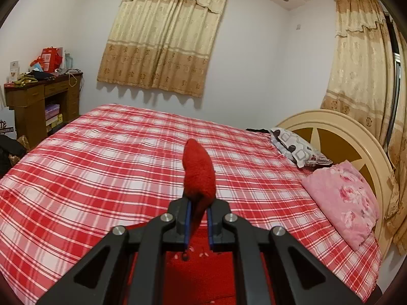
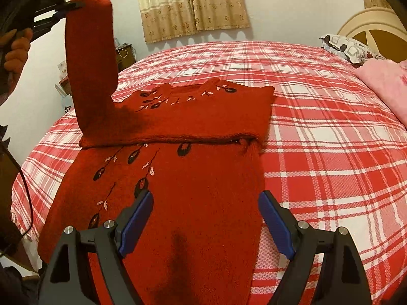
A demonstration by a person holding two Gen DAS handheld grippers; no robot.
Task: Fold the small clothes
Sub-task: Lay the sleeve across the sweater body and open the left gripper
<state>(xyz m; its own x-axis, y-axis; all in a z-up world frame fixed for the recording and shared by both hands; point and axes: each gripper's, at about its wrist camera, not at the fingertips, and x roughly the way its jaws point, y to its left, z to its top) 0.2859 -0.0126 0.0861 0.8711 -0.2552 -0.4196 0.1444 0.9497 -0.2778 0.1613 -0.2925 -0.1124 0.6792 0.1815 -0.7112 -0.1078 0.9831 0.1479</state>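
Note:
A small red sweater (image 2: pixel 193 185) with black and pink embroidery lies on the bed. One sleeve lies folded across its chest (image 2: pixel 178 119). My left gripper (image 1: pixel 199 204) is shut on the cuff of the other red sleeve (image 1: pixel 199 172) and holds it high. In the right wrist view that sleeve (image 2: pixel 89 58) rises straight up from the sweater's left shoulder to the left gripper (image 2: pixel 66 6) at the top left. My right gripper (image 2: pixel 206 206) is open, just above the sweater's lower body, holding nothing.
The bed has a red plaid sheet (image 1: pixel 101 167). A patterned pillow (image 1: pixel 297 147) and a pink floral pillow (image 1: pixel 343 198) lie by the round headboard (image 1: pixel 356 137). A wooden desk with clutter (image 1: pixel 43 101) stands at the left wall. Curtains (image 1: pixel 165 38) hang behind.

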